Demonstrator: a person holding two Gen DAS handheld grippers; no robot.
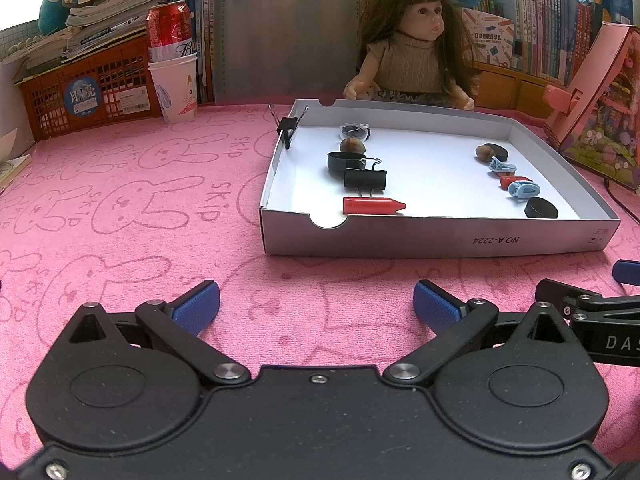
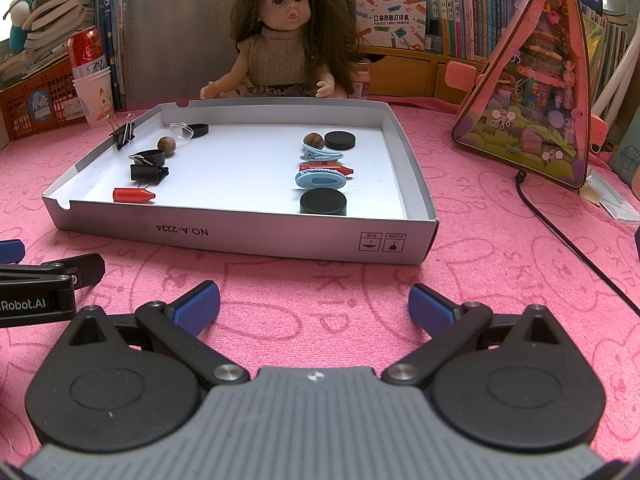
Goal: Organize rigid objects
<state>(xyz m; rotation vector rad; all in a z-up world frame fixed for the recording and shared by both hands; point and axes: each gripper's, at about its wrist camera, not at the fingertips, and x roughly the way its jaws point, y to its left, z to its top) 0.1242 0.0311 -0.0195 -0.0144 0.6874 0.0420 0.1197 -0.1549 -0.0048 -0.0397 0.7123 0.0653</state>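
Observation:
A shallow white box lid (image 1: pixel 440 240) (image 2: pixel 240 236) lies on the pink cloth. Inside at its left lie a red cap (image 1: pixel 374 205) (image 2: pixel 133 195), a black binder clip (image 1: pixel 365 179) (image 2: pixel 148 173), a black round lid (image 1: pixel 342 160), a brown nut (image 1: pixel 352 145) (image 2: pixel 165 144) and a clear cap (image 2: pixel 182 130). At its right lie black discs (image 1: pixel 541 208) (image 2: pixel 323 202), blue hair clips (image 1: pixel 523 189) (image 2: pixel 320 178), a red cap (image 2: pixel 326 169) and a nut (image 2: pixel 313 139). Another binder clip (image 1: pixel 289 126) (image 2: pixel 123 135) grips the left wall. My left gripper (image 1: pixel 316 306) and right gripper (image 2: pixel 314 304) are open and empty, in front of the box.
A doll (image 1: pixel 412 40) (image 2: pixel 280 40) sits behind the box. A paper cup with a red can (image 1: pixel 174 84) and an orange crate (image 1: pixel 80 92) stand at the back left. A pink triangular toy case (image 2: pixel 532 88) and a black cable (image 2: pixel 568 240) are at the right.

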